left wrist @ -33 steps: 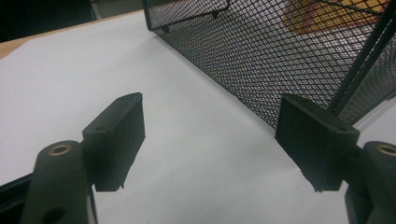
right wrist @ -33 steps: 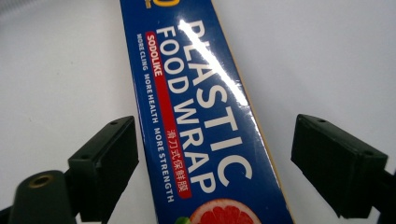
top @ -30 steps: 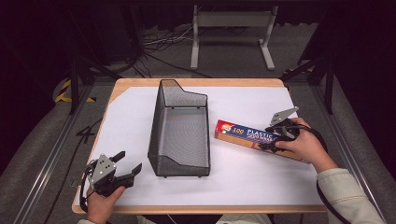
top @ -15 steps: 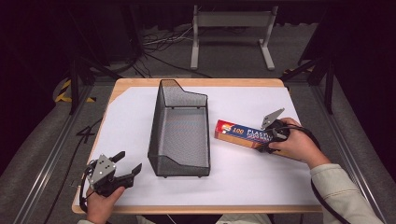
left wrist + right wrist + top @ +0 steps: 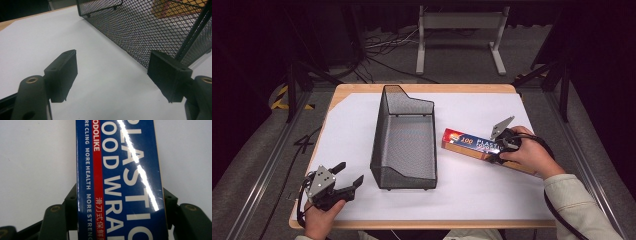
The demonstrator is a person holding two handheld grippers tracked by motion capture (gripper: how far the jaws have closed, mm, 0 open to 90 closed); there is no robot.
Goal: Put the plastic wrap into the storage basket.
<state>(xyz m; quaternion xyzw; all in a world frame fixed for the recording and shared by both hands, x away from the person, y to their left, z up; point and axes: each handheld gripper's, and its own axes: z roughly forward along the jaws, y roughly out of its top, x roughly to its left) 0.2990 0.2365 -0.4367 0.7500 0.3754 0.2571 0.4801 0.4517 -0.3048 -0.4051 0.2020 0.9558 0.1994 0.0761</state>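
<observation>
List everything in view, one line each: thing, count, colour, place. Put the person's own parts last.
mesh basket: one, black, middle of the table, nothing inside it.
plastic wrap box: one, blue and red with an orange side, lying right of the basket.
white sheet: one, white, covering most of the tabletop.
table: one, light wood, its edge showing around the sheet.
metal stand: one, grey, on the floor beyond the table.
left gripper: one, black, near left corner, jaws open above the sheet.
right gripper: one, black, jaws on either side of the box.
</observation>
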